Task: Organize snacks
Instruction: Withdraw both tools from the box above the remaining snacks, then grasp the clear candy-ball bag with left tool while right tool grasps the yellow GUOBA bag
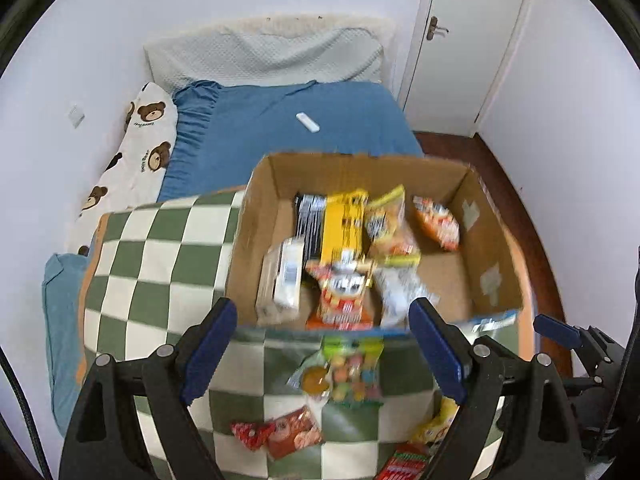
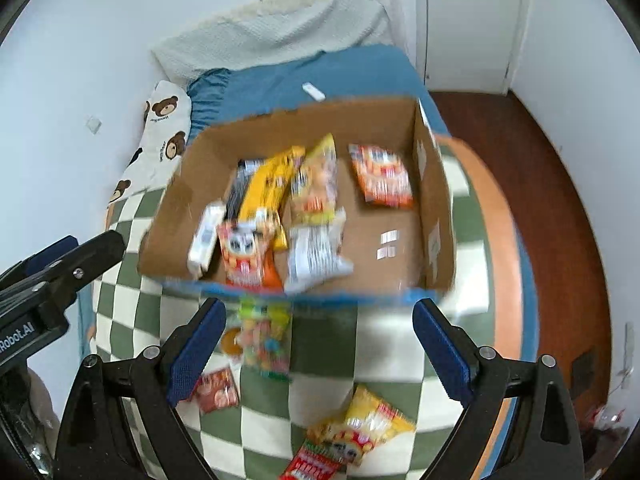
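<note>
Both your grippers are spread wide and hold nothing. Your left gripper hangs over the near part of the checked blanket, just short of the near wall of the cardboard box. Your right gripper sits in much the same place, and its tip shows at the right edge of the left wrist view.

Between your left fingers lies a clear bag of colourful candy on the blanket, just beside the box's near wall. Nearer you: a red packet to the left, a yellow packet to the right, and a red-and-green packet at the bottom edge, touching the yellow one.

Inside the box, left half: a white carton against the left side, a black-and-silver pack behind it, a long yellow box, and a red-orange bag with a cartoon face at the near wall. A yellow-orange bag and a white bag lie in the middle. An orange bag lies apart at the far right. Motion blur hides all labels.

The box sits on the blanket on a bed with a blue sheet. A small white remote-like item lies on the sheet beyond the box. A bear-print pillow lies at the far left.
</note>
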Demonstrator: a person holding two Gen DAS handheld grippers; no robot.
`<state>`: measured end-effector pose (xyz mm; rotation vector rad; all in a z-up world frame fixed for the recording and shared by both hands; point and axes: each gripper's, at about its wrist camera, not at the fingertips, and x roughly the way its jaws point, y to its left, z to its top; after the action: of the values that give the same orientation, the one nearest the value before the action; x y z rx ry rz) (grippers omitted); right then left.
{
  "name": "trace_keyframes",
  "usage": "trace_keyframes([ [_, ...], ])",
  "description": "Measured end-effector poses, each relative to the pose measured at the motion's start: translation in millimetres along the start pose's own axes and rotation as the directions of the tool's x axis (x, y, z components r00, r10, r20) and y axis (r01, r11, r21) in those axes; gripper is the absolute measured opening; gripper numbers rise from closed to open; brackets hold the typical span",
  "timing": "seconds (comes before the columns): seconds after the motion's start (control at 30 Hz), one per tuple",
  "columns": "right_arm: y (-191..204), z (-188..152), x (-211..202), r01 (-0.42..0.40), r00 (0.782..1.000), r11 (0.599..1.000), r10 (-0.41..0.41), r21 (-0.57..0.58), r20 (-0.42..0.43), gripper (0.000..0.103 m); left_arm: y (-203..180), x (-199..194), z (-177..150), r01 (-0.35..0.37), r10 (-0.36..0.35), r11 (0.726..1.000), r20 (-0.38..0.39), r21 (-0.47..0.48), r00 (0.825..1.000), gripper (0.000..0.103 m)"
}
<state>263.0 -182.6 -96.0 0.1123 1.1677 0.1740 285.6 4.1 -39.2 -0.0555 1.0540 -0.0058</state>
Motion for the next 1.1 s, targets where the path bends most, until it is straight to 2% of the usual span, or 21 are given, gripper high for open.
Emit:
trace_keyframes([
  [0.13, -25, -48, 33, -0.023, 0.995, 0.994, 0.033, 0.104, -0.09, 0.093, 0, 30, -39, -0.025, 0.025, 1.0, -0.097, 0.003, 0.995, 0.088],
  [0.2, -37, -68, 48, -0.033, 0.991, 0.988, 0.052, 0.149, -0.122, 0.065, 0, 57, -57, -0.014, 0.012, 1.0, -0.189, -0.007, 0.982, 0.088],
  [0.27, -48, -88, 63, -0.036, 0.984, 0.979, 0.069, 0.199, -0.163, 0.064, -3, 79, -70, -0.007, 0.003, 1.0, -0.253, -0.013, 0.967, 0.088],
  [0.43, -70, -118, 79, -0.036, 0.977, 0.945, 0.101, 0.325, -0.187, 0.065, -17, 134, -87, 0.035, -0.043, 0.999, -0.379, -0.026, 0.924, 0.088],
  [0.5, -78, -127, 83, -0.041, 0.973, 0.925, 0.123, 0.379, -0.195, 0.073, -24, 152, -87, 0.045, -0.053, 0.999, -0.409, -0.029, 0.911, 0.088],
  [0.57, -85, -136, 90, -0.039, 0.967, 0.906, 0.14, 0.421, -0.213, 0.074, -31, 166, -87, 0.043, -0.048, 0.999, -0.427, -0.022, 0.903, 0.088],
  [0.63, -89, -139, 96, -0.035, 0.961, 0.893, 0.153, 0.448, -0.232, 0.074, -40, 176, -86, 0.045, -0.042, 0.999, -0.428, -0.001, 0.903, 0.084],
  [0.73, -94, -145, 106, -0.046, 0.952, 0.865, 0.19, 0.5, -0.24, 0.074, -54, 182, -84, 0.031, -0.008, 0.998, -0.406, 0.052, 0.914, 0.07],
  [0.8, -93, -146, 113, -0.055, 0.949, 0.855, 0.205, 0.515, -0.24, 0.074, -62, 183, -85, 0.019, 0.017, 0.996, -0.39, 0.088, 0.921, 0.056],
  [0.83, -90, -146, 118, -0.052, 0.945, 0.856, 0.208, 0.514, -0.25, 0.074, -65, 184, -86, 0.005, 0.036, 0.994, -0.382, 0.105, 0.923, 0.055],
  [0.9, -86, -148, 123, -0.051, 0.942, 0.861, 0.21, 0.505, -0.263, 0.074, -67, 182, -88, 0.0, 0.041, 0.994, -0.374, 0.111, 0.927, 0.051],
  [0.97, -78, -147, 126, -0.036, 0.949, 0.889, 0.174, 0.457, -0.263, 0.073, -66, 178, -91, 0.004, 0.035, 0.994, -0.367, 0.105, 0.93, 0.049],
  [1.03, -70, -142, 128, -0.021, 0.957, 0.913, 0.136, 0.407, -0.256, 0.067, -61, 172, -99, 0.01, 0.027, 0.995, -0.376, 0.096, 0.926, 0.048],
  [1.1, -60, -140, 132, -0.014, 0.961, 0.933, 0.113, 0.36, -0.254, 0.066, -55, 165, -113, 0.027, 0.007, 0.996, -0.395, 0.081, 0.919, 0.047],
])
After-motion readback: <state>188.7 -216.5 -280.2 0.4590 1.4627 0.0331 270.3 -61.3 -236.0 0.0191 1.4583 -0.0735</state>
